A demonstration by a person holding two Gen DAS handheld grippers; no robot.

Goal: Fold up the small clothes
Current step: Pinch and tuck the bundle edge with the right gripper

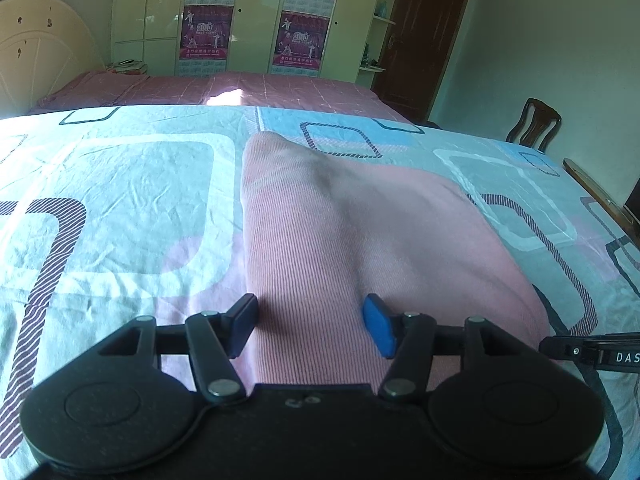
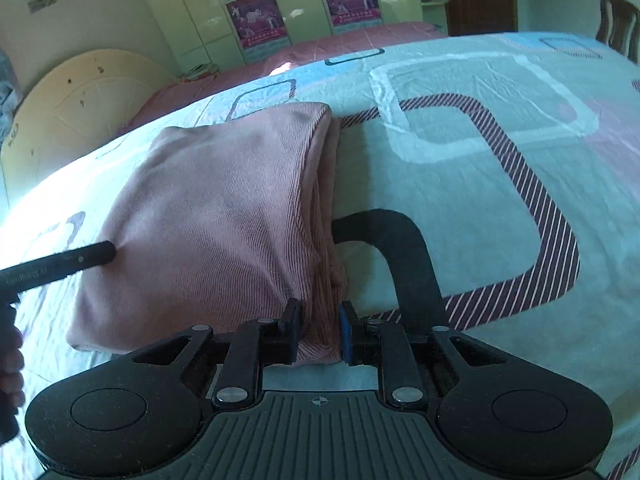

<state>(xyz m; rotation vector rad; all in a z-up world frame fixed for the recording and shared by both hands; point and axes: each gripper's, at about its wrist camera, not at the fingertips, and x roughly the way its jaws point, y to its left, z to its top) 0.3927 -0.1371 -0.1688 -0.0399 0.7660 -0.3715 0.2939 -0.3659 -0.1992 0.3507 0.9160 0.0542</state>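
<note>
A pink ribbed garment lies folded on the patterned bedsheet. My left gripper is open, its two fingers wide apart over the garment's near edge. In the right wrist view the garment is a folded bundle. My right gripper is shut on the garment's layered right edge, with fabric pinched between the pads. The left gripper's finger presses against the garment's left side in that view. The right gripper's tip shows at the right edge of the left wrist view.
The sheet covers a wide bed. A pink bed and wardrobes with posters stand behind. A wooden chair and a brown door are at the right. A headboard leans at the left.
</note>
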